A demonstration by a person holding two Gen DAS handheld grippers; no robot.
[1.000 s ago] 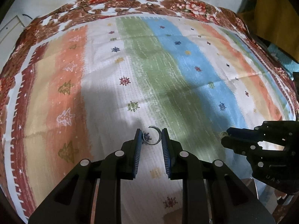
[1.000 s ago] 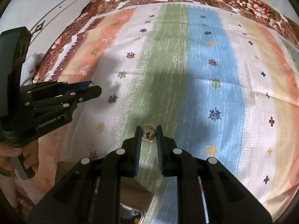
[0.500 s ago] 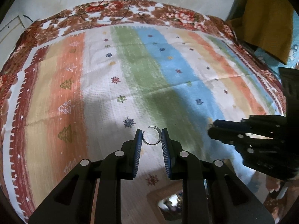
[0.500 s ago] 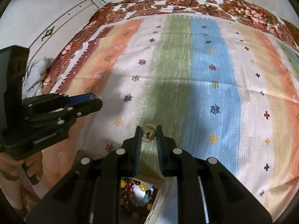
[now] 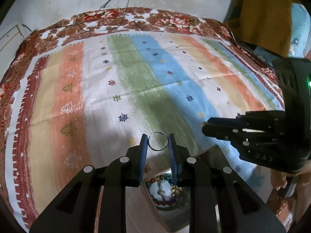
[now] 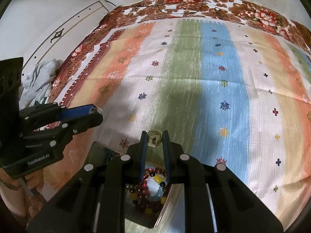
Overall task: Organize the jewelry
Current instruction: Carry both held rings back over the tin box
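Silver wire, bent into an open ring [image 5: 157,142], sits pinched between the blue pads of the left claw [image 5: 157,145], held in the air above a striped bedspread [image 5: 97,97] patterned with small stars and trees. The hoop has a gap at its top, so the grip rests on two thin curved sides only; a slight easing of the pads, or a knock, could let it spring out and vanish into the busy print of the cloth. Below and behind this claw lies a shallow box [image 5: 211,155] on the bed, holding a heap of coloured beads [image 5: 165,186], red, green and yellow, though blur makes it hard to say whether they are one string or several.

To the right, the right claw [image 6: 154,138] is clamped on a small coiled gold-coloured piece [image 6: 154,136], possibly a ring or earring; it is too small to name surely. It is gripped near the very tips, so it could twist or slip free if tilted. Beneath this claw the same box shows dark red, yellow and pale blue beads [image 6: 153,186] piled together. Both pieces hang beyond the box's far edge, over bare cloth, so anything released now would likely miss it. The two claws are also near each other and could collide over the small opening
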